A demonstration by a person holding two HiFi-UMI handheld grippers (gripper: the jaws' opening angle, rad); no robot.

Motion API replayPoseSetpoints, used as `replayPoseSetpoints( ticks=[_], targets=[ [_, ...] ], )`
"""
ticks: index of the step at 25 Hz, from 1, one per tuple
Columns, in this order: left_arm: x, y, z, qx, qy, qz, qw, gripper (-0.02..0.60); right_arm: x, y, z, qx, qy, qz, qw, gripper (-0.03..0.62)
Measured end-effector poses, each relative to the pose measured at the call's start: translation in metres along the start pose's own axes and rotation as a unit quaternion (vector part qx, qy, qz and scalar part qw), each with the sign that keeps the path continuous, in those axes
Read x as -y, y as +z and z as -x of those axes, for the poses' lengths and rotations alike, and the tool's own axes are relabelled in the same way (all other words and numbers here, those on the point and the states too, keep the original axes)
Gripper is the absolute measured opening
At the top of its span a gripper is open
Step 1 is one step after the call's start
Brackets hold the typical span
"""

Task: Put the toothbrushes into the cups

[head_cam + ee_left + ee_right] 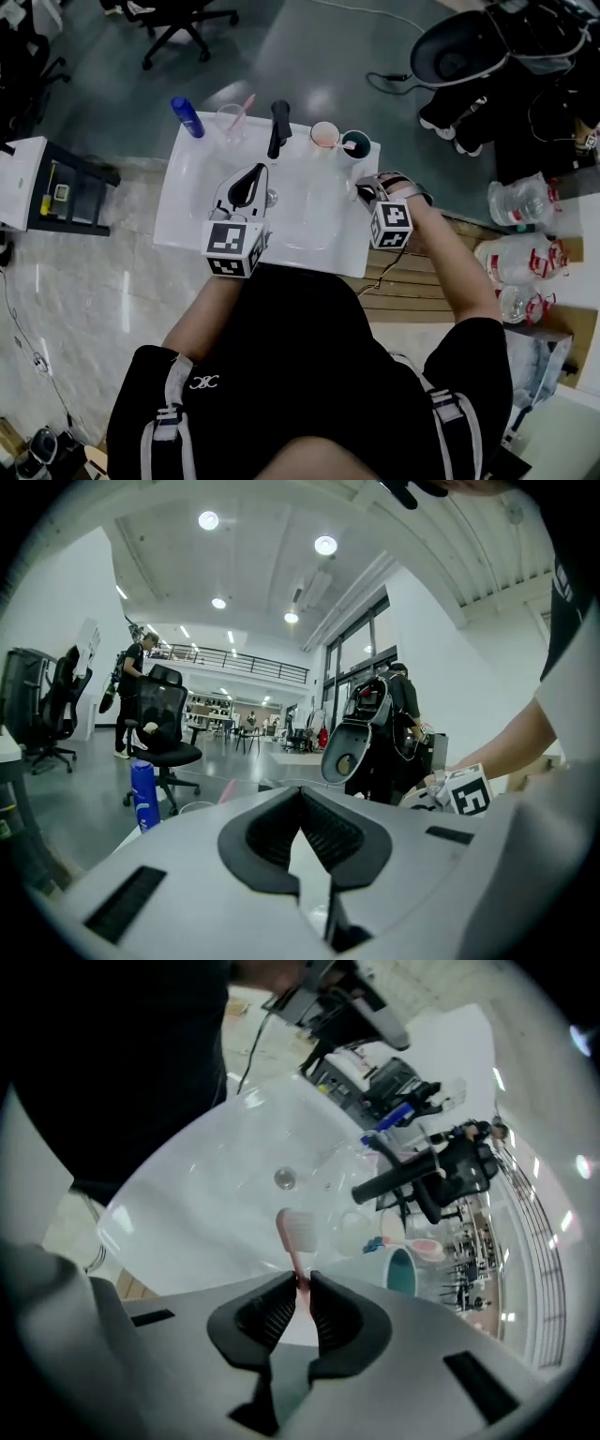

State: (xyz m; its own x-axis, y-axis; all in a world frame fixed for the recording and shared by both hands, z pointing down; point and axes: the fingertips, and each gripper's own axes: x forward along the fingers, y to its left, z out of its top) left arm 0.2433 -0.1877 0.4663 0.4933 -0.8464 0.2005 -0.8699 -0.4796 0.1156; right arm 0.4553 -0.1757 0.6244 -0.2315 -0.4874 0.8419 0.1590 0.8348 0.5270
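My right gripper (302, 1282) is shut on the neck of a pink toothbrush (296, 1237), whose bristle head sticks out over the white basin (206, 1194). A teal cup (401, 1270) stands just to the right of the jaws, with a pink cup (428, 1249) behind it. In the head view the right gripper (362, 194) hangs near the teal cup (356, 144) and pink cup (324, 135). A clear cup (230, 122) at the back holds another pink toothbrush (247, 104). My left gripper (259, 172) (300, 794) is over the basin, shut with nothing in it.
A black faucet (278, 127) stands at the back middle of the sink (187, 216), with a blue bottle (187, 117) to the left of the clear cup. The drain (284, 1178) lies in the basin. Office chairs and bags stand on the floor beyond.
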Motion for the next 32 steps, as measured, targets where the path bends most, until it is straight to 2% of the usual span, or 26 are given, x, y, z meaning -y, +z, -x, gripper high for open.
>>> replayPoseSetpoints(
  ticks=[2,4,6,8,12,16,17,19,22,32],
  targets=[
    [0.006,0.006,-0.004,0.002,-0.012,-0.006,0.9999,0.014,0.011,0.01,0.02,0.029,-0.013,-0.069,0.997,0.063],
    [0.012,0.011,-0.007,0.004,-0.024,-0.013,0.9996,0.012,0.022,0.018,0.038,0.06,-0.024,-0.136,0.989,0.063],
    [0.017,0.016,-0.01,0.006,-0.034,-0.018,0.9992,0.014,0.033,0.024,0.056,0.092,-0.032,-0.203,0.974,0.063],
    [0.022,0.021,-0.013,0.009,-0.043,-0.022,0.9988,0.014,0.045,0.028,0.073,0.127,-0.041,-0.268,0.954,0.063],
    [0.026,0.03,-0.018,0.013,-0.055,-0.022,0.9982,0.014,0.076,0.026,0.109,0.193,-0.083,-0.381,0.901,0.063],
    [0.028,0.034,-0.021,0.016,-0.058,-0.023,0.9979,0.014,0.119,0.015,0.148,0.26,-0.154,-0.48,0.823,0.062],
    [0.028,0.035,-0.022,0.015,-0.059,-0.024,0.9979,0.013,0.129,0.01,0.155,0.267,-0.173,-0.497,0.807,0.063],
    [0.029,0.035,-0.023,0.015,-0.06,-0.025,0.9977,0.014,0.143,-0.002,0.161,0.266,-0.205,-0.522,0.784,0.061],
    [0.029,0.035,-0.023,0.016,-0.06,-0.028,0.9977,0.014,0.153,-0.017,0.152,0.25,-0.219,-0.555,0.763,0.061],
    [0.018,0.033,-0.013,0.017,-0.043,-0.025,0.9986,0.014,0.147,-0.034,0.093,0.211,-0.184,-0.654,0.703,0.062]
  ],
)
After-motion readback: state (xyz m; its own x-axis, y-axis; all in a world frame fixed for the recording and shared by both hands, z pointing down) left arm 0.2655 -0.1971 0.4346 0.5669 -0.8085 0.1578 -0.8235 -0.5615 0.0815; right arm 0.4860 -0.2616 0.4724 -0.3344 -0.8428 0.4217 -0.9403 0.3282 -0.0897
